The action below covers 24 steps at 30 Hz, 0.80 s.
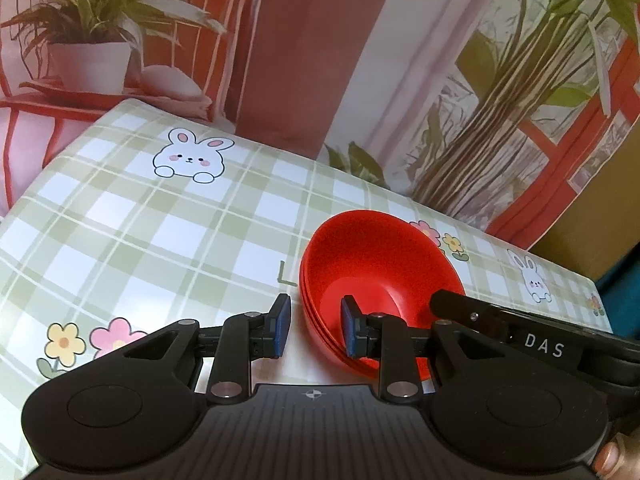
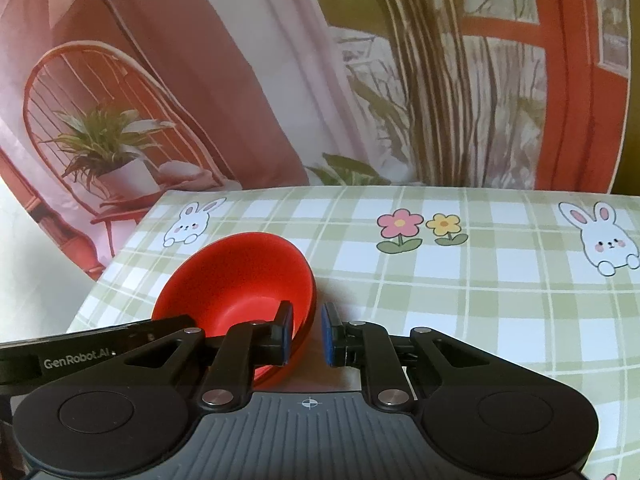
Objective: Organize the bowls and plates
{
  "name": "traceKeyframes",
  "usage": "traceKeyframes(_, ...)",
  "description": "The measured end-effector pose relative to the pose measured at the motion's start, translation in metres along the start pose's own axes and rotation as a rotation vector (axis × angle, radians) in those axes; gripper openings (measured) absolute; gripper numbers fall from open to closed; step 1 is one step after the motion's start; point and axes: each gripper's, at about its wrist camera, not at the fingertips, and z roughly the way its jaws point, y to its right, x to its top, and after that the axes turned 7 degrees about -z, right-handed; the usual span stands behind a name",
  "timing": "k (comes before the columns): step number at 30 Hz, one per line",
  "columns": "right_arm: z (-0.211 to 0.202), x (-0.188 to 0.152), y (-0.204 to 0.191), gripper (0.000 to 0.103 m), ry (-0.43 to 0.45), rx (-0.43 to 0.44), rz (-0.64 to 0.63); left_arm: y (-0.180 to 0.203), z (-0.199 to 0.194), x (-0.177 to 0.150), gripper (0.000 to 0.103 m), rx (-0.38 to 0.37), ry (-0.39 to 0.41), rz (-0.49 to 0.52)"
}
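Observation:
A stack of red bowls sits on the green checked tablecloth; it also shows in the right wrist view. My left gripper is open and straddles the stack's left rim: one blue pad is inside the bowl, the other outside. My right gripper is open and straddles the right rim the same way, its left pad inside. Neither pad visibly presses the rim. The black body of the right gripper crosses the near rim in the left wrist view.
The tablecloth carries rabbit and flower prints. A printed backdrop of plants, a chair and a window hangs right behind the table's far edge. The table ends at left in the right wrist view.

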Motion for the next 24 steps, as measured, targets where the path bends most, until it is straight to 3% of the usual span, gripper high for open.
traceKeyframes(3, 0.003, -0.001, 0.001, 0.013, -0.007, 0.010, 0.008, -0.001, 0.001, -0.001, 0.019, -0.011, -0.001, -0.014)
traceKeyframes(13, -0.002, -0.002, 0.000, 0.012, -0.015, 0.015, 0.033, 0.005, -0.009, -0.004, 0.018, 0.028, -0.012, -0.008)
traceKeyframes(24, -0.043, -0.004, -0.008, 0.011, 0.060, 0.019, 0.047, 0.023, -0.045, -0.013, 0.018, 0.044, -0.019, 0.002)
